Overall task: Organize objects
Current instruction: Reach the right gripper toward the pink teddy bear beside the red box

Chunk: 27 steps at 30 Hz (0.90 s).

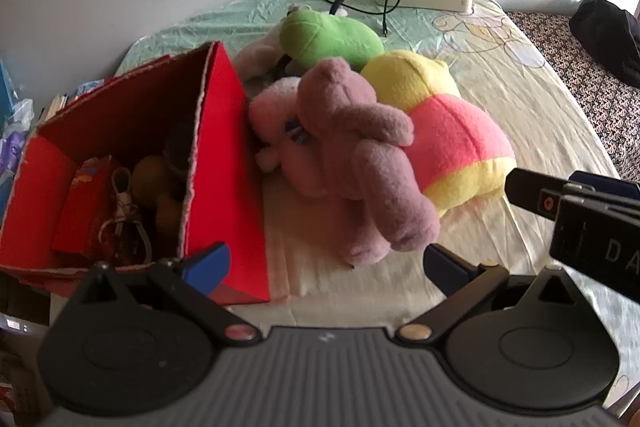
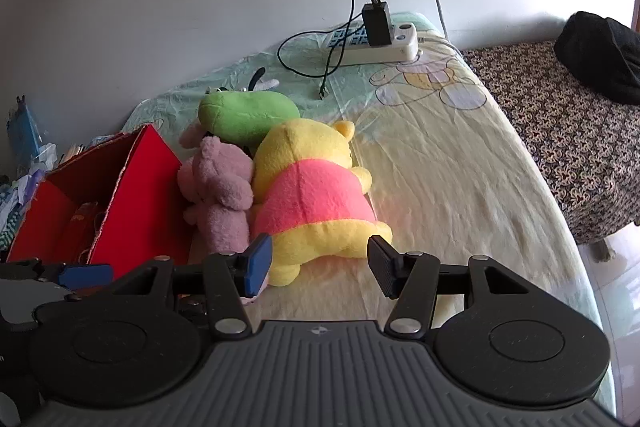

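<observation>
While the left gripper (image 1: 326, 263) hangs with jaws spread wide and empty at lower centre, the mauve plush bear (image 1: 356, 163) lies mid-frame beside the red box (image 1: 232, 163) at left; the right gripper (image 2: 320, 267), jaws apart, sits low before the yellow plush bear (image 2: 316, 195)

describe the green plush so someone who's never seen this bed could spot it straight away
Start at the open red box on the left of the bed; a heap of soft toys lies right beside it. The green plush is at the far end of that heap, toward the wall and the white power strip. It is the only green toy, behind the yellow bear in a pink shirt and the mauve teddy.
</observation>
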Tool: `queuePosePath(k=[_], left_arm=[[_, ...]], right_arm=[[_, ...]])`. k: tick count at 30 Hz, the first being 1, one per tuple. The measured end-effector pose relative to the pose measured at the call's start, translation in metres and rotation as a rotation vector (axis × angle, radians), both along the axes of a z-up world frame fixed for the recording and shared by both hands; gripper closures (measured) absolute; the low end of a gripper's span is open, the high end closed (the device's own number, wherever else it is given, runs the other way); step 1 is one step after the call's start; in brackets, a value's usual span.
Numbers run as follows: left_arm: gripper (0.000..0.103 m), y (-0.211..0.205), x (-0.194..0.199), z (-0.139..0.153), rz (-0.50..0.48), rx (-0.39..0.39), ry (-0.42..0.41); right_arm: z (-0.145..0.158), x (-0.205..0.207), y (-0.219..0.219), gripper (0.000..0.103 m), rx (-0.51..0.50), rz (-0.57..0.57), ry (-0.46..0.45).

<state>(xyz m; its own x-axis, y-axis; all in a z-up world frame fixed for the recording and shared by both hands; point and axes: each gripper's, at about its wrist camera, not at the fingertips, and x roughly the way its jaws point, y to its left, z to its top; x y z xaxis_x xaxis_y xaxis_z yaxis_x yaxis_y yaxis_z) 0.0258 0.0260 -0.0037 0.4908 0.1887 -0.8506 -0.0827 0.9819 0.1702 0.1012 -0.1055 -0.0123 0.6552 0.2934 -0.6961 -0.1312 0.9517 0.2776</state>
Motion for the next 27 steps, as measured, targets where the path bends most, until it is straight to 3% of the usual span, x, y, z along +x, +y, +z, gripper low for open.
queuePosePath(k=[3, 15, 22, 27], left_arm=[[0.000, 0.025, 0.029, 0.003, -0.006, -0.006, 0.031], [0.000, 0.028, 0.037, -0.016, -0.067, -0.063, -0.016], [0.000, 0.022, 0.035, -0.015, -0.148, -0.149, -0.125], [0.000, 0.017, 0.043, -0.019, -0.185, -0.150, -0.118]], right_arm=[[-0.006, 0.000, 0.000, 0.047, 0.013, -0.001, 0.014], [-0.018, 0.007, -0.012, 0.051, 0.133, 0.014, 0.046], [-0.010, 0.032, -0.017, 0.052, 0.311, 0.120, 0.052], [-0.011, 0.051, -0.005, 0.053, 0.292, 0.197, 0.081]])
